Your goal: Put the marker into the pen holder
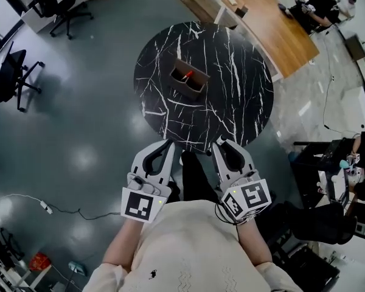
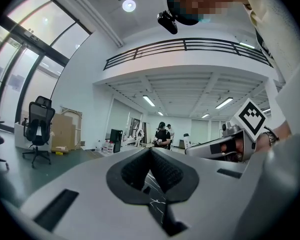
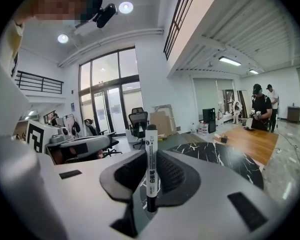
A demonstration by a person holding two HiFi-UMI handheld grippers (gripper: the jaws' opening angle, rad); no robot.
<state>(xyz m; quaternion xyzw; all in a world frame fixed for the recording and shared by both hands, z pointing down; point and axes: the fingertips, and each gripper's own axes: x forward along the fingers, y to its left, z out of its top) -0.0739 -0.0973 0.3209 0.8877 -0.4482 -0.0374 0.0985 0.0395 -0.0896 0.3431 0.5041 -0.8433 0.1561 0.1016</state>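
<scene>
A brown pen holder [image 1: 189, 80] with something red inside stands near the middle of the round black marble table [image 1: 231, 102]. In the right gripper view a white marker with a black cap [image 3: 151, 161] stands upright between the jaws of my right gripper [image 3: 150, 154], which is shut on it. That gripper [image 1: 219, 146] is held at the table's near edge, well short of the holder. My left gripper [image 1: 169, 145] hovers beside it, also at the near edge. Its jaws [image 2: 151, 153] are shut with nothing between them. The marker does not show in the head view.
Black office chairs [image 1: 13, 73] stand on the grey floor to the left. A wooden table [image 1: 281, 28] with people working beyond it is at the back right. A cable [image 1: 45, 207] lies on the floor at lower left.
</scene>
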